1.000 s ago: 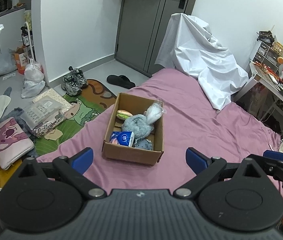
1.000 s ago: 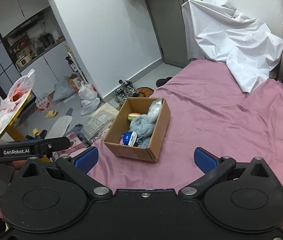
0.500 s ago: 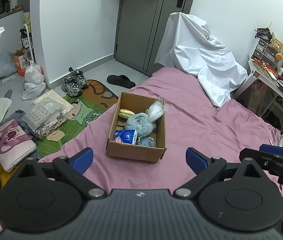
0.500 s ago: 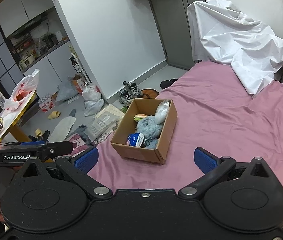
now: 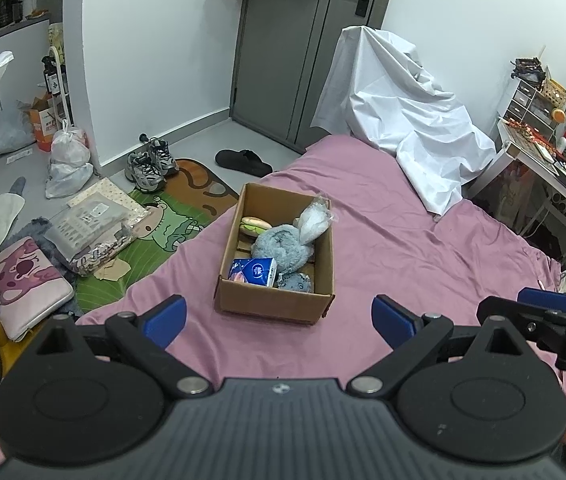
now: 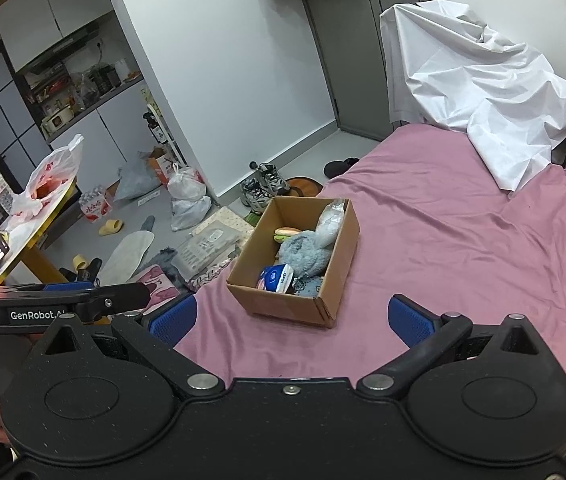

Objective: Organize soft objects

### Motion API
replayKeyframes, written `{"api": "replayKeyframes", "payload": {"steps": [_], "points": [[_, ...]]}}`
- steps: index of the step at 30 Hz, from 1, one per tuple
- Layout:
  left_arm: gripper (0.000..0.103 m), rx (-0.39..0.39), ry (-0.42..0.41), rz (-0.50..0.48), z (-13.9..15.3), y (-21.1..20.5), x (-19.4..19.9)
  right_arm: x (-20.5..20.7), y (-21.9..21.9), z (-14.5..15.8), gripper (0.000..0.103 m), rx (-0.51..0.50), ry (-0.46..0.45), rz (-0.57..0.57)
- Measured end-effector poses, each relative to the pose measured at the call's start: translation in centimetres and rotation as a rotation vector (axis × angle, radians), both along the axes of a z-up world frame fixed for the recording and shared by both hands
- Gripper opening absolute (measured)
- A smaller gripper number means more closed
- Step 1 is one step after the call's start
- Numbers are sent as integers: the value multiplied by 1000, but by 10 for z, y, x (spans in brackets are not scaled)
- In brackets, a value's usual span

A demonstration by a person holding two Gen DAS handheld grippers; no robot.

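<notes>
Both hand-held grippers, left (image 5: 279,316) and right (image 6: 291,316), gaped empty over the bed (image 5: 403,248); plush toy (image 5: 283,246) and tissue pack (image 5: 255,272) sat in the cardboard box (image 5: 271,304), seemingly little left.

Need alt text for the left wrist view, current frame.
The open left gripper faces a cardboard box on a pink bedsheet; the box holds a blue plush, a tissue pack, a burger toy and a clear bag. The right gripper shows at the right edge.
</notes>
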State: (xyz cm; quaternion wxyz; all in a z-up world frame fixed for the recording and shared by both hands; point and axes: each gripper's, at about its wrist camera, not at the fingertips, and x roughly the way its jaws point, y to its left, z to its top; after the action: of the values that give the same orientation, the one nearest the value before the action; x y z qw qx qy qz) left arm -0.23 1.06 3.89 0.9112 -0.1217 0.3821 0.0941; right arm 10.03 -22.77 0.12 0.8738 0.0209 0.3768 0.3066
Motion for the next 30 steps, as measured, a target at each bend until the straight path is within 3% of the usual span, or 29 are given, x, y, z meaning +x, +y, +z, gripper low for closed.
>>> {"api": "replayKeyframes", "payload": {"steps": [30], "points": [[98, 1, -1, 6, 4, 1, -3, -2, 4, 2, 103, -23, -7, 11]]}}
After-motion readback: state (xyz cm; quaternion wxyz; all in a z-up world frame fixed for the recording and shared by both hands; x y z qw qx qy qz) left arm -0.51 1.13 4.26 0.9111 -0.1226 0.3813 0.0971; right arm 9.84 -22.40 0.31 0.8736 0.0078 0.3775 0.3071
